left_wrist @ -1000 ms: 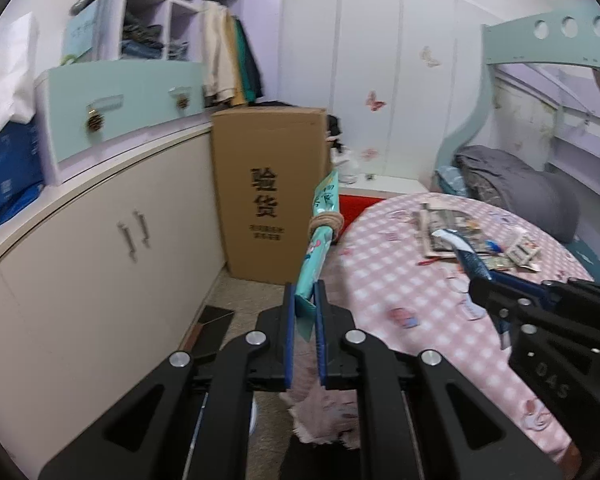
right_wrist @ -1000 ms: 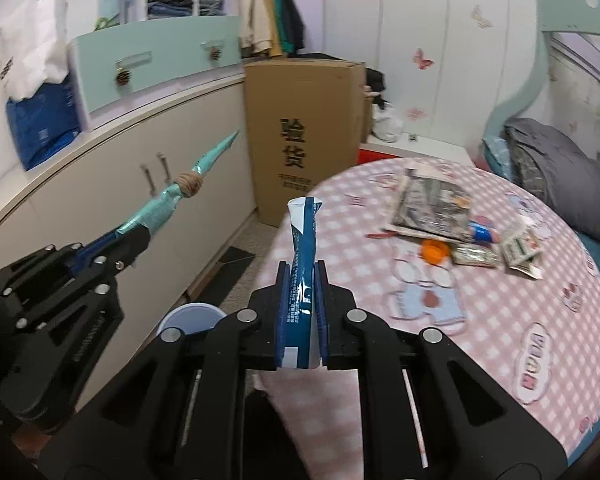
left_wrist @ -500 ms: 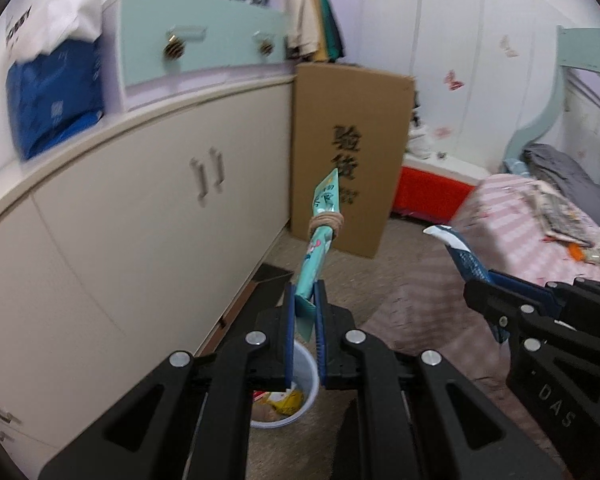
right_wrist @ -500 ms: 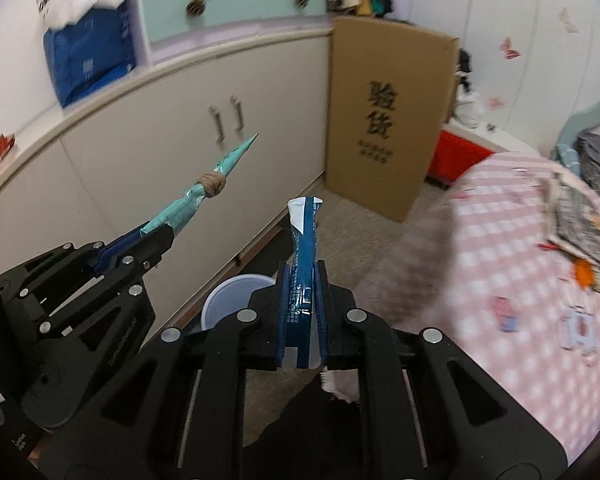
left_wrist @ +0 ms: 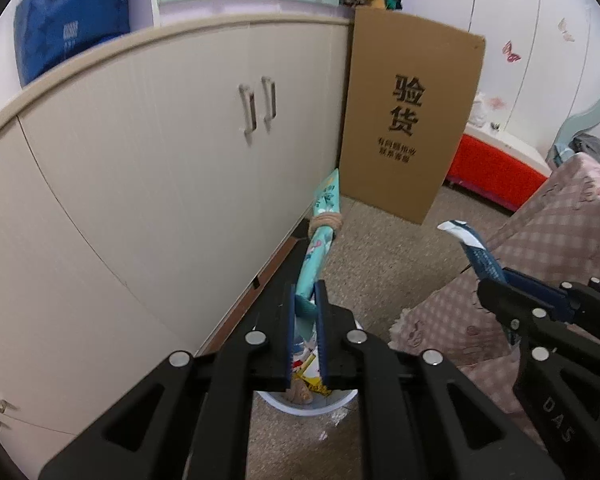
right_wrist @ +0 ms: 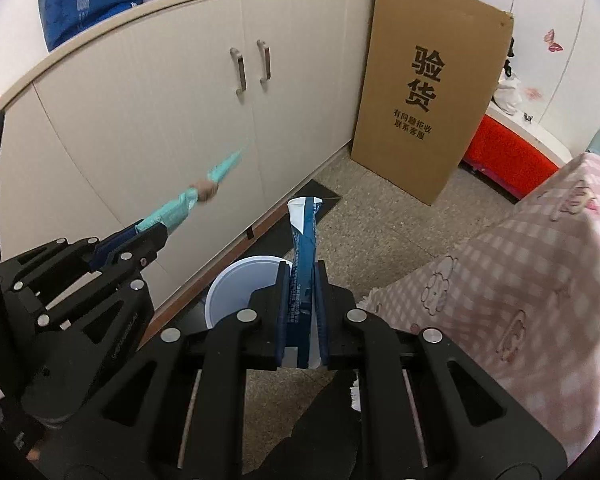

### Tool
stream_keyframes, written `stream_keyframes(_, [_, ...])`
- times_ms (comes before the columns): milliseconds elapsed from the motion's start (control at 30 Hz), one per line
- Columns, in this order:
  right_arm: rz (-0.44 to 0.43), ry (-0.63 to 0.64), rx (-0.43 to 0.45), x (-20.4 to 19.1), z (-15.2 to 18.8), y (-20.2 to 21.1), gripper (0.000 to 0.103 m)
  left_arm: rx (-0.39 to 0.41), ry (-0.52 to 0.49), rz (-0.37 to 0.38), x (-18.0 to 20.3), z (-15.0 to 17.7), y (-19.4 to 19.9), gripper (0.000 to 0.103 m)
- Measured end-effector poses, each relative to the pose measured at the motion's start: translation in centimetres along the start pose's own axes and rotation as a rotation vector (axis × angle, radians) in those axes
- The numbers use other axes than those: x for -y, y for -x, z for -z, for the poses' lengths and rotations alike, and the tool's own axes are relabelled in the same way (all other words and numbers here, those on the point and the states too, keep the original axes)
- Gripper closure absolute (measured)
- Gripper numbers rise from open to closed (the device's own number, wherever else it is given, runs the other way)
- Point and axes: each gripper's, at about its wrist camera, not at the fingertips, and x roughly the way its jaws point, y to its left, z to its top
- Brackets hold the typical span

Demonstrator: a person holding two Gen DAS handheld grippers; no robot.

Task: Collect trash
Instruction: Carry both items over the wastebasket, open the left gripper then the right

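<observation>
My left gripper point(left_wrist: 305, 292) holds a long teal wrapper point(left_wrist: 320, 236) with a brown band around its middle, and its jaws are opening slightly while the wrapper stays between the pads. Right under it stands a white bin point(left_wrist: 308, 406) with yellow and white scraps inside. My right gripper point(right_wrist: 299, 276) is shut on a blue and white wrapper point(right_wrist: 304, 240) that stands upright over the bin's rim point(right_wrist: 236, 280). In the right wrist view, the left gripper point(right_wrist: 152, 232) sits at the left with the teal wrapper point(right_wrist: 180, 204) pointing at the cabinet.
A cream cabinet point(left_wrist: 160, 160) runs along the left, close behind the bin. A tall cardboard box point(left_wrist: 408, 120) leans against its far end. The pink checked tablecloth point(right_wrist: 520, 280) hangs down at the right. A red box point(left_wrist: 496, 164) sits on the floor behind.
Both grippers have swung left off the table and come down toward the white bin by the cabinet. Each still carries its wrapper.
</observation>
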Motion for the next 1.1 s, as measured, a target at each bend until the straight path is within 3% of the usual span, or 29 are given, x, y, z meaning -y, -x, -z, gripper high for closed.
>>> stream_keyframes(67, [0.0, 0.002, -0.009, -0.2, -0.1, -0.9, 0.091, 0.003, 0.017, -0.02, -0.5, -0.2, -0.6, 0.085])
stream_keyframes(133, [0.003, 0.009, -0.015, -0.4, -0.1, -1.4, 0.091, 0.0, 0.029, -0.031, -1.0, -0.3, -1.2, 0.057])
stream_keyframes(167, [0.001, 0.01, -0.016, -0.4, -0.1, -1.6, 0.091, 0.0, 0.031, -0.039, -1.1, -0.3, -1.4, 0.054])
stream_keyframes(400, [-0.003, 0.023, -0.019, -1.0, -0.3, -2.0, 0.091, -0.01, 0.049, -0.071, -2.1, -0.2, -1.8, 0.045])
stream_keyframes(1100, [-0.066, 0.041, 0.009, -3.5, -2.0, -2.8, 0.089, 0.01, 0.138, -0.147, -5.7, 0.0, -0.3, 0.036])
